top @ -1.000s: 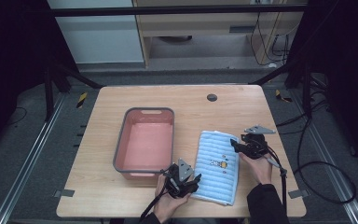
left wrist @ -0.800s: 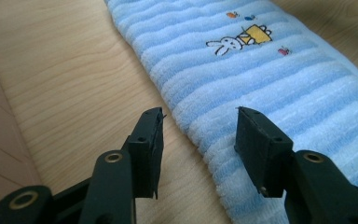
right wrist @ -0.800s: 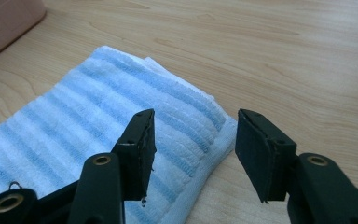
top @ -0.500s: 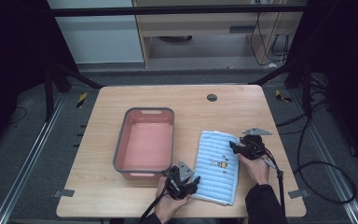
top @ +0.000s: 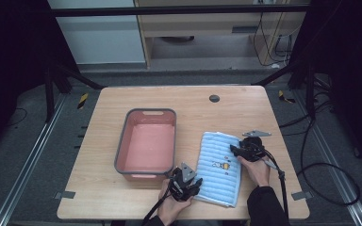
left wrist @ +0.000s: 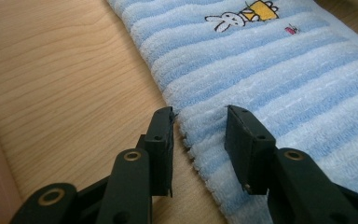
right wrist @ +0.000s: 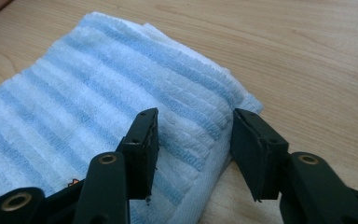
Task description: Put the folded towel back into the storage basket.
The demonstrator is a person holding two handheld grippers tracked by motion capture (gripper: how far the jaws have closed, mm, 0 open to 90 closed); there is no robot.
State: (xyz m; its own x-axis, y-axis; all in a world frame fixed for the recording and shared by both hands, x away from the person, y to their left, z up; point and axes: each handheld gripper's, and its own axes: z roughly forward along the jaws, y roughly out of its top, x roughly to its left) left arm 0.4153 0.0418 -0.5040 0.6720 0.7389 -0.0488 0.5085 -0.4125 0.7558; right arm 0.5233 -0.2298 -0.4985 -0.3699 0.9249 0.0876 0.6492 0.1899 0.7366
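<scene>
left tongs released, straddling near-left edge of towel | right tongs released, straddling its right edge | folded, blue-striped, flat on worktop, just right of pink tub

The right tool straddles, jaws apart, the folded blue striped towel's edge, perhaps touching it.

A pink tub sits on the wooden table.

Count on table: 1 pink bin at 9 o'clock; 1 striped blue towel at 4 o'clock; 2 grippers, left gripper, right gripper.
</scene>
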